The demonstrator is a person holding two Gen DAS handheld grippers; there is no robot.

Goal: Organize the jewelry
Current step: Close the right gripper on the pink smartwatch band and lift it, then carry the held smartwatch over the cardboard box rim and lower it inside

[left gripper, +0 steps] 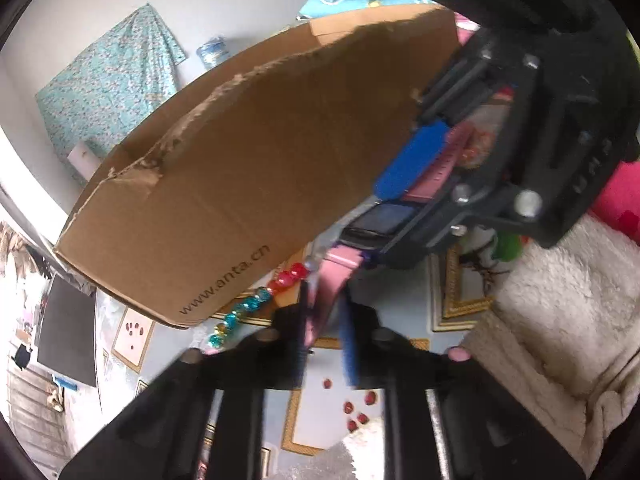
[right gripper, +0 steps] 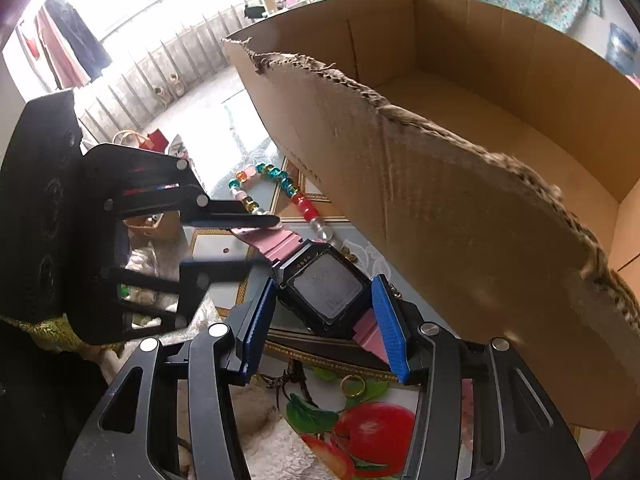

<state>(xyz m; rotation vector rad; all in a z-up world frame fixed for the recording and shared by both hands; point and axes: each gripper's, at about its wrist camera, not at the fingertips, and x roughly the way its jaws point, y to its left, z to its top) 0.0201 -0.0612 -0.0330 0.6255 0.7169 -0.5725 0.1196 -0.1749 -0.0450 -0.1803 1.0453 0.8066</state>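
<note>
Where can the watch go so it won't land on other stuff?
The box floor is bare between its walls. Outside is crowded: beads by the box's torn wall, a ring below the watch. Both tools, right and left, grip the watch.

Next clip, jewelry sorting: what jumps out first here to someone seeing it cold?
The pink-strapped watch stands out, held at once by both grippers: the right gripper clamps its square black case between blue pads, while the left gripper pinches one strap end. Right beside it looms a large open cardboard box with a ragged torn edge. A colourful bead bracelet lies on the patterned table at the foot of the box.
</note>
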